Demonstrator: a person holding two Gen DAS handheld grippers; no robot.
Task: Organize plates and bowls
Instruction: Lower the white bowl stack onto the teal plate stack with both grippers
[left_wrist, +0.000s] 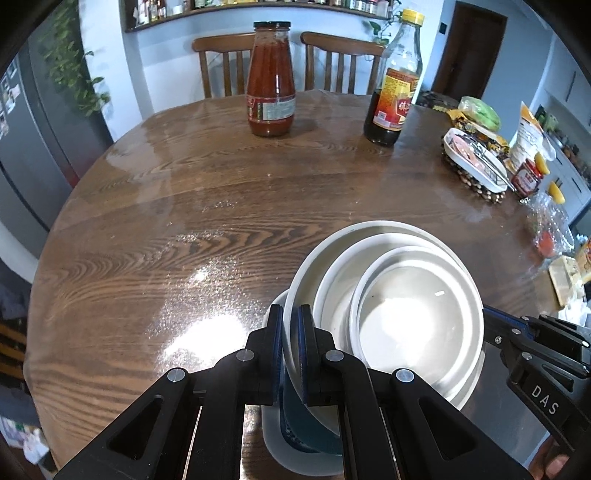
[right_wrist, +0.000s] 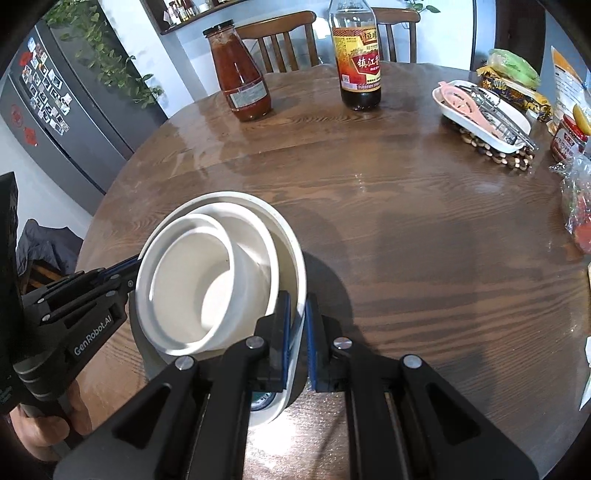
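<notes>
Your left gripper (left_wrist: 290, 354) and right gripper (right_wrist: 297, 341) each pinched opposite rims of the outer white bowl (left_wrist: 306, 266), steadying the nested bowl stack (right_wrist: 207, 280) over a plate on the wooden table (left_wrist: 184, 206).

Desk (left_wrist: 192, 206): round, dark wood grain, glossy.
Far edge: sauce jar (left_wrist: 271, 79), dark vinegar bottle (left_wrist: 393, 83), apart.
Right side: white dish (left_wrist: 474, 160) on beaded trivet (left_wrist: 476, 184), packets (left_wrist: 480, 122).
Near edge: stacked white bowls (left_wrist: 391, 295).

Both wrist views look closely along their tongs from opposite sides of the nested white bowls (left_wrist: 402, 306), sharing the tabletop (left_wrist: 207, 206) beyond them.
</notes>
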